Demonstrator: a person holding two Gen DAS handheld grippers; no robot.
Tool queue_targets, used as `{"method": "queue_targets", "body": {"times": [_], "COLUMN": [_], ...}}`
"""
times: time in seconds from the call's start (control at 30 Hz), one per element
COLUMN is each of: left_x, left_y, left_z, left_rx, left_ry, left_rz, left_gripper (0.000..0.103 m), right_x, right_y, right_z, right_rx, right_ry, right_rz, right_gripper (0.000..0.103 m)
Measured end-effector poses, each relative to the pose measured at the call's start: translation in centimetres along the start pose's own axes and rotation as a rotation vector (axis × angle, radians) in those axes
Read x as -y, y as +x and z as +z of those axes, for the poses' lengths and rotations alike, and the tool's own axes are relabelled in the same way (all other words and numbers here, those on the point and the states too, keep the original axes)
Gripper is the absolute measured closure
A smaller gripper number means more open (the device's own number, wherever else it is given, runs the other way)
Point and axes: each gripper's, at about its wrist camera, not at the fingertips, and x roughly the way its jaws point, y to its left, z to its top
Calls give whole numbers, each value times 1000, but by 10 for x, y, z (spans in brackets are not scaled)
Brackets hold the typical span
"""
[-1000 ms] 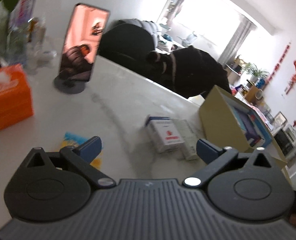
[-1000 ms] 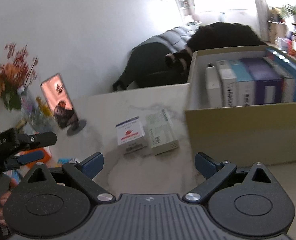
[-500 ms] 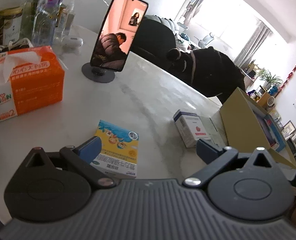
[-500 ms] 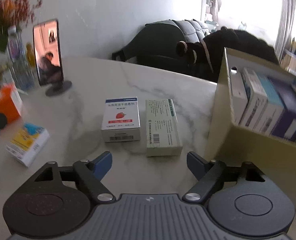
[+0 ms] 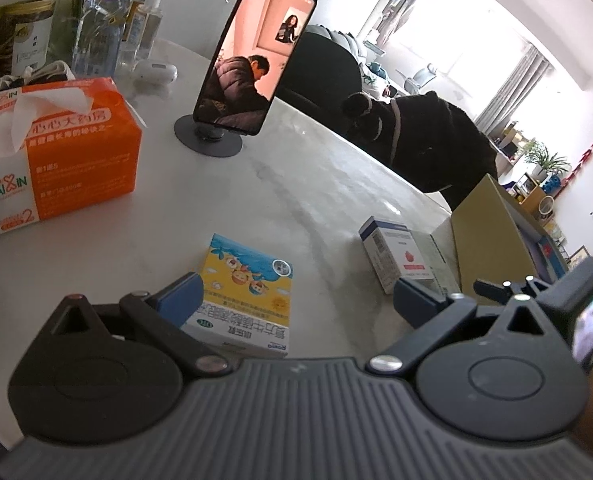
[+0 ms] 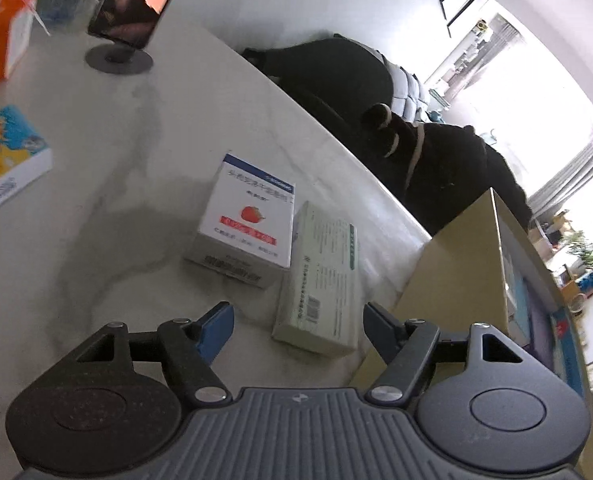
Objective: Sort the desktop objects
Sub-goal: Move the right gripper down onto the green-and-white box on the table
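A yellow and blue medicine box (image 5: 248, 292) lies flat on the white marble table (image 5: 256, 184), just ahead of my open, empty left gripper (image 5: 296, 298), beside its left finger. It also shows in the right wrist view (image 6: 8, 160). A white box with a strawberry (image 6: 248, 224) and a pale green box (image 6: 320, 276) lie side by side. My right gripper (image 6: 298, 326) is open and empty, its jaws on either side of the green box's near end. A cardboard box (image 6: 468, 268) holding upright boxes stands at the right.
An orange tissue box (image 5: 52, 152) stands at the left. A phone on a round stand (image 5: 252, 60) is at the back, with bottles and jars (image 5: 96, 32) behind. A dark chair with a coat (image 5: 424, 140) is past the table's far edge.
Both grippers have come lower and closer to the table. The left has closed in on the yellow box. The right has swung toward the green box, which now lies between its open jaws.
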Motion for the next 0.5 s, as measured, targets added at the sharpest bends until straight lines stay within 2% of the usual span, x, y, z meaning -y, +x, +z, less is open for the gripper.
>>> {"method": "queue_targets", "body": {"times": [0.13,0.3,0.5], "left_x": [-2,-3,-3], "left_y": [1,1,1], "left_z": [1,3,4], "left_rx": [-4,-8,-10], "left_ry": [-4,-12,-16], "left_rz": [1,-5,-2], "left_gripper": [0,0,0], "right_x": [-4,-7,6], "right_y": [10,27,53], "right_z": [8,24,40], "right_rx": [-19,-42,-116], "right_ry": [-61,-206,-215], "right_rz": [-5,-46,-40], "right_gripper": [33,32,28]}}
